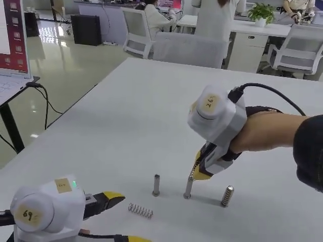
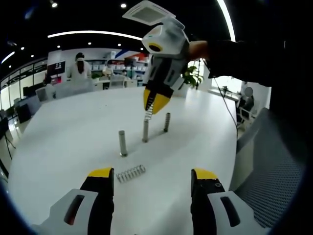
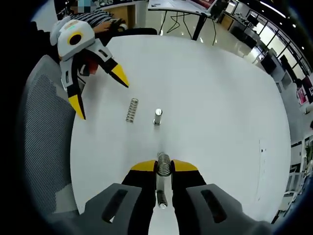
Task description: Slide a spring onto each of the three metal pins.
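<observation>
right gripper view: the right gripper (image 3: 164,167) has its jaws clamped on a spring (image 3: 164,170), held end-on over the middle pin (image 1: 188,189) so that the coil's bore lines up with the pin's axis.
middle pin: upright on the counter (image 1: 126,126), with its top at the spring's lower end in the head view; i cannot tell whether the coil has caught the tip.
sprung pin (image 1: 227,196): wears a spring and stands near the middle pin, so one of three looks done.
bare pin (image 1: 156,185): upright with no spring, on the middle pin's other side.
loose spring (image 1: 140,210): lies flat on the counter near the bare pin, probably meant for it.
left gripper (image 2: 152,174): jaws apart and empty, aimed at the loose spring, likely staged to pick it up.
</observation>
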Available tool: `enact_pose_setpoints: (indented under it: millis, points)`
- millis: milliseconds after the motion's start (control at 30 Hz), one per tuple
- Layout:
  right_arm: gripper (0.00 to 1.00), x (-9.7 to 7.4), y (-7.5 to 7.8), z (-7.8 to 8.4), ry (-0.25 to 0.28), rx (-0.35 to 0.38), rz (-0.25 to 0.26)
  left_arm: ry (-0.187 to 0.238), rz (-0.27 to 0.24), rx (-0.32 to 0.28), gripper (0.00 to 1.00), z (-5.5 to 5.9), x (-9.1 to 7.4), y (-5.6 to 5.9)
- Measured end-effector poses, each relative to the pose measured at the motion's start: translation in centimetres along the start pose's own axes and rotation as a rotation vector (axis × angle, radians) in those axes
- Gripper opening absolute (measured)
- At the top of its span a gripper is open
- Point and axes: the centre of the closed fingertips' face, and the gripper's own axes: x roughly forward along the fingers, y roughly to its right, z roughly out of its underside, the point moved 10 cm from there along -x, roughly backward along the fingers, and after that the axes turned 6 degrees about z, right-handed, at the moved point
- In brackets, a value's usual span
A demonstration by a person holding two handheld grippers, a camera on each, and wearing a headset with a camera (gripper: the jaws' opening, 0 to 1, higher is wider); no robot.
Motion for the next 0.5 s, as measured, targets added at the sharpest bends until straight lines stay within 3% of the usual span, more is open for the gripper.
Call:
enact_pose_setpoints:
  millis: [500]
  points:
    - [0.08,1.6,0.0,-0.2,-0.035,-0.009,-0.03,0.001,-0.001,0.0,0.57,0.1,-0.2,-0.1]
